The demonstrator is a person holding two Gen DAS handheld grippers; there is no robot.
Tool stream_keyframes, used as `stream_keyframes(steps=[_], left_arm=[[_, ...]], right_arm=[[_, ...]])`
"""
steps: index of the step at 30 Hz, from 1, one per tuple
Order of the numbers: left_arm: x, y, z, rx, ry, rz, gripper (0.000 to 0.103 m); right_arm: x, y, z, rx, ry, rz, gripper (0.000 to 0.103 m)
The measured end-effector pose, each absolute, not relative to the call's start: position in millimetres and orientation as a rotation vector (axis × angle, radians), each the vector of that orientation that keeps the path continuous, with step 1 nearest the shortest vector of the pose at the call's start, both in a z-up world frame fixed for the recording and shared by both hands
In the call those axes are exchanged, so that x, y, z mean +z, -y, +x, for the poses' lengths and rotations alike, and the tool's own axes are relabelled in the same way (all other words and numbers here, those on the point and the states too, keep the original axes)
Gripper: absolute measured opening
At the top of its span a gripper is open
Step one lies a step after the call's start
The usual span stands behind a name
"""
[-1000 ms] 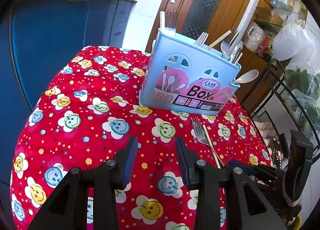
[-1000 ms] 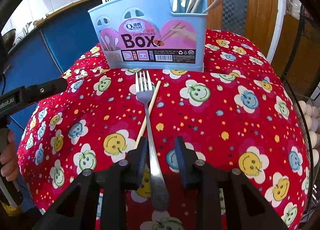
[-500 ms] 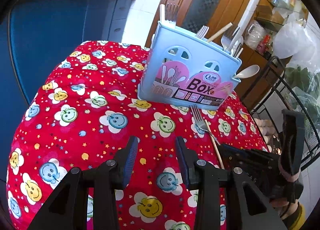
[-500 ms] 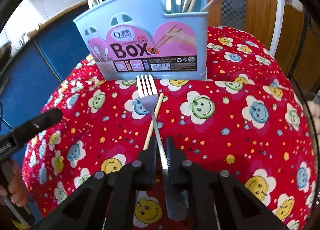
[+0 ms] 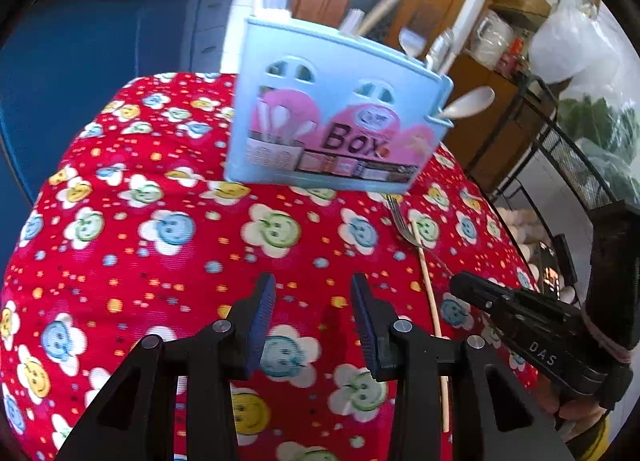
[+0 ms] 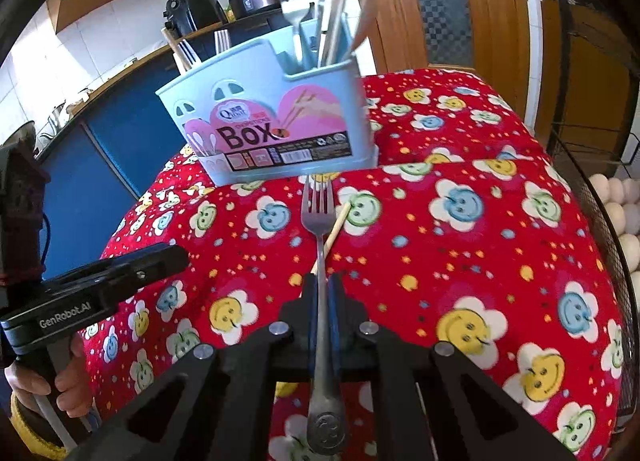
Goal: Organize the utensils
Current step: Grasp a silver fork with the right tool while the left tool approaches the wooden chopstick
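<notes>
A light blue utensil box (image 6: 272, 133) labelled "Box" stands on the red smiley tablecloth (image 6: 460, 245), with forks, chopsticks and a spoon upright in it. My right gripper (image 6: 320, 289) is shut on the handle of a metal fork (image 6: 318, 217), whose tines point at the box's base. A wooden chopstick (image 6: 334, 229) lies on the cloth just right of the fork. In the left wrist view, my left gripper (image 5: 313, 293) stands open over bare cloth with nothing between its fingers, in front of the box (image 5: 332, 121). The fork (image 5: 400, 221), chopstick (image 5: 430, 301) and right gripper (image 5: 460, 285) lie to its right.
A blue cabinet (image 5: 100, 29) stands behind the table on the left, with a wooden door (image 6: 440, 5) at the back. A black wire rack holding eggs (image 6: 624, 205) stands by the table's right edge. A hand (image 6: 68, 381) grips the left gripper's handle at the lower left.
My right gripper has closed on the fork's handle and the fork has turned straight toward the box. Both grippers have moved nearer the box. The left gripper's gap is unchanged.
</notes>
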State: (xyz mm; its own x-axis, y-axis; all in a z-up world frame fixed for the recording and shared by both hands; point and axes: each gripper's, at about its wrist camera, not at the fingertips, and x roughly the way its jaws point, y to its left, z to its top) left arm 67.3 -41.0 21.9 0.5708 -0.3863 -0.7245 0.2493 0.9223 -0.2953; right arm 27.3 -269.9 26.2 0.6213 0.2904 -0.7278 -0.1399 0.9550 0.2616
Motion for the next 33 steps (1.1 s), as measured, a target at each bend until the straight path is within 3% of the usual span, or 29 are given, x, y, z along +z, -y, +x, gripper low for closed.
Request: stream_keyframes(steps=[33], left_arm=[[-3.4, 162.7, 91.2, -0.558, -1.046, 0.055, 0.039]], right_arm=[[15.9, 312.1, 21.7, 0.240, -0.863, 0.354, 0.007]])
